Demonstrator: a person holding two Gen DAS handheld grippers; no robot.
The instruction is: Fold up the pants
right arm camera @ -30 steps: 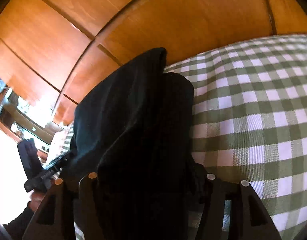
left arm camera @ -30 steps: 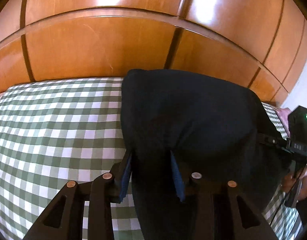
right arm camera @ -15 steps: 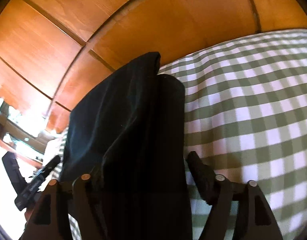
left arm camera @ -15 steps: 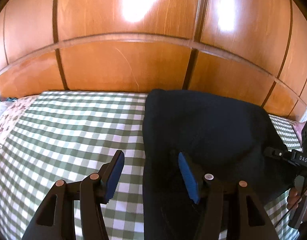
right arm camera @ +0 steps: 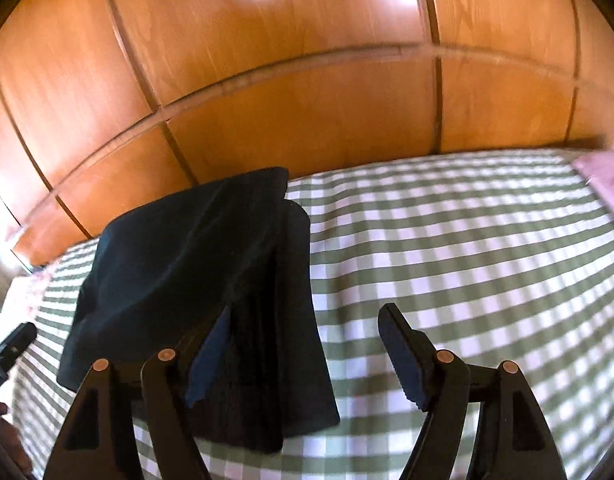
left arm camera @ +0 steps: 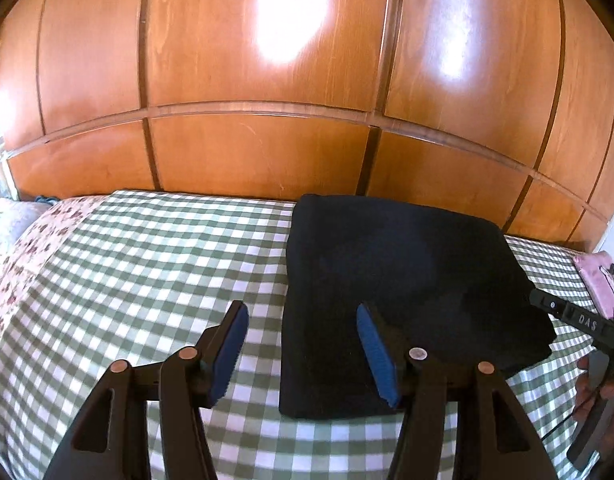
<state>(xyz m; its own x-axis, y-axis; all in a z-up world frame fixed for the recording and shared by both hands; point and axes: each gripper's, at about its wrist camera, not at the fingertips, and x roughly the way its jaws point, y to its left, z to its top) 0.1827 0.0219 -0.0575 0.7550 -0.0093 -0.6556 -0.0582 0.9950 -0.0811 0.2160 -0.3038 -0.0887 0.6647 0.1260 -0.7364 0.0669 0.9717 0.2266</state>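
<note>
The black pants lie folded in a flat rectangle on the green checked bedspread, close to the wooden headboard. My left gripper is open and empty, held above the pants' left near edge. In the right wrist view the pants show stacked layers along their right edge. My right gripper is open and empty above the pants' right near corner. The right gripper's body shows at the right edge of the left wrist view.
A glossy wooden headboard runs behind the bed. A floral pillow lies at the left end. A pink cloth lies at the right end, also seen in the right wrist view.
Both grippers opened, let go of the pants and pulled back and up. The pants now rest flat on the bed.
</note>
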